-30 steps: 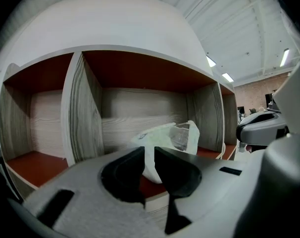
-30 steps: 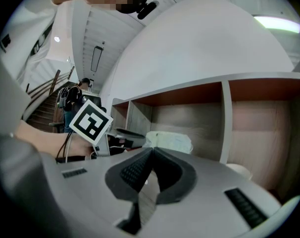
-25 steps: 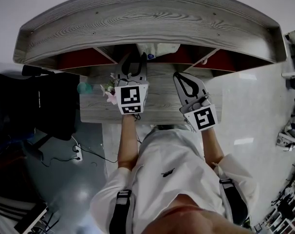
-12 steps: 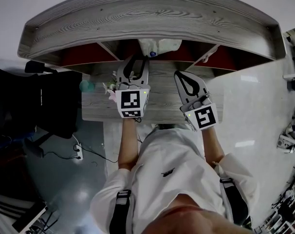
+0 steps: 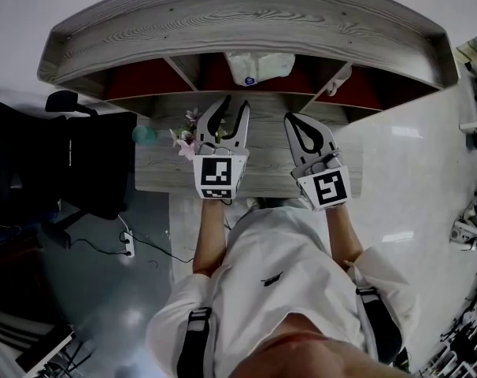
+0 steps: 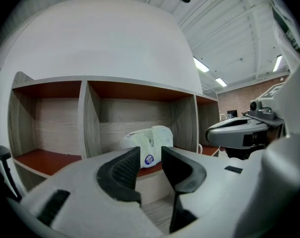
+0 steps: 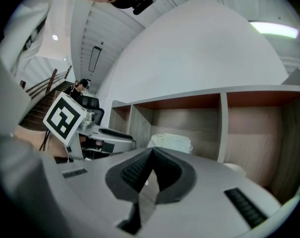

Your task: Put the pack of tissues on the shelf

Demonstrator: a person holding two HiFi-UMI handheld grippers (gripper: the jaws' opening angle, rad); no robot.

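Observation:
The white pack of tissues [image 5: 259, 67] [image 6: 149, 141] [image 7: 171, 142] lies in the middle compartment of the grey wooden shelf [image 5: 238, 30], free of both grippers. My left gripper [image 5: 231, 110] [image 6: 151, 158] hovers over the desk in front of that compartment, jaws open and empty, a short way back from the pack. My right gripper [image 5: 295, 122] [image 7: 151, 161] is beside it to the right, jaws shut with nothing between them.
The shelf's compartments [image 6: 46, 128] have red floors and stand on a grey desk [image 5: 262, 164]. A small flower ornament [image 5: 183, 140] and a teal ball [image 5: 142, 136] sit at the desk's left. A black office chair [image 5: 57, 164] stands left of the desk.
My left gripper has pulled back from the middle compartment with open jaws, leaving the tissue pack lying there. The right gripper has hardly moved.

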